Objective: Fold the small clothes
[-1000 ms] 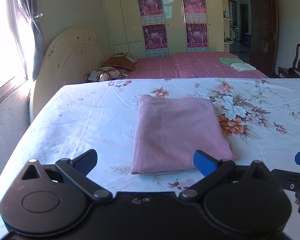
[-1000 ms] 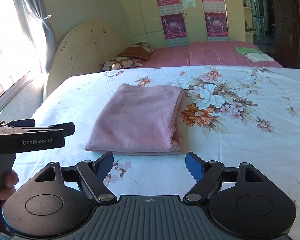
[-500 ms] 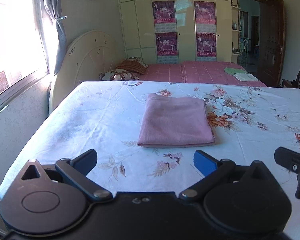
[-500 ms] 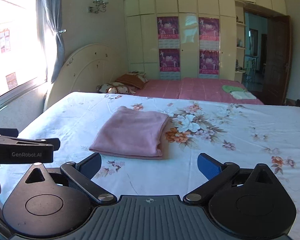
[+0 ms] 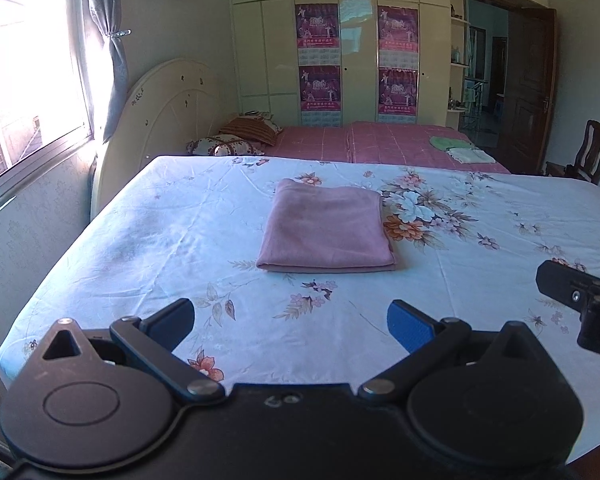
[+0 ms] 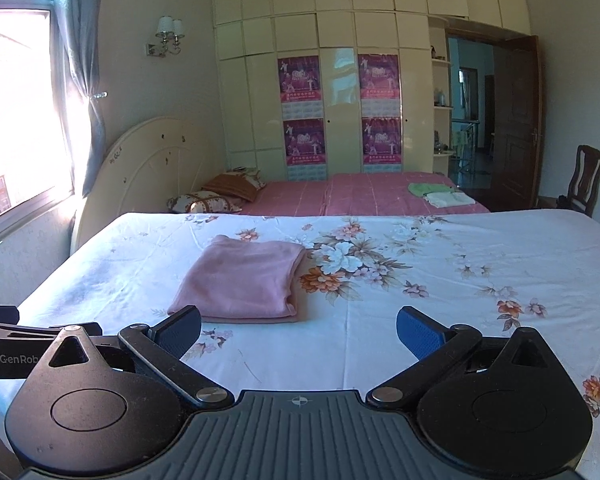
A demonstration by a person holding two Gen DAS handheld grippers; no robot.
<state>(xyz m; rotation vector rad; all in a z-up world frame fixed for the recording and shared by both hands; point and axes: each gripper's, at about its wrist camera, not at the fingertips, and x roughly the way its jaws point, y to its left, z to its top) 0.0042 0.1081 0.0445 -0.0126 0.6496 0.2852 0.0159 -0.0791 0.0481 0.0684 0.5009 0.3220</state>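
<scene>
1. With both grippers held off the cloth (image 5: 326,226), I judge the fold itself done: it lies as a neat pink rectangle, flat on the floral bed (image 5: 180,240), near the middle.
2. I see the left gripper (image 5: 290,320) with jaws spread wide and nothing between them.
3. The right gripper (image 6: 299,330) has just been opening; its jaws stand at full spread, empty, the left pad only overlapping the cloth's near edge in view.
4. Next I need another garment; none lies on this bed, so I look elsewhere.
</scene>
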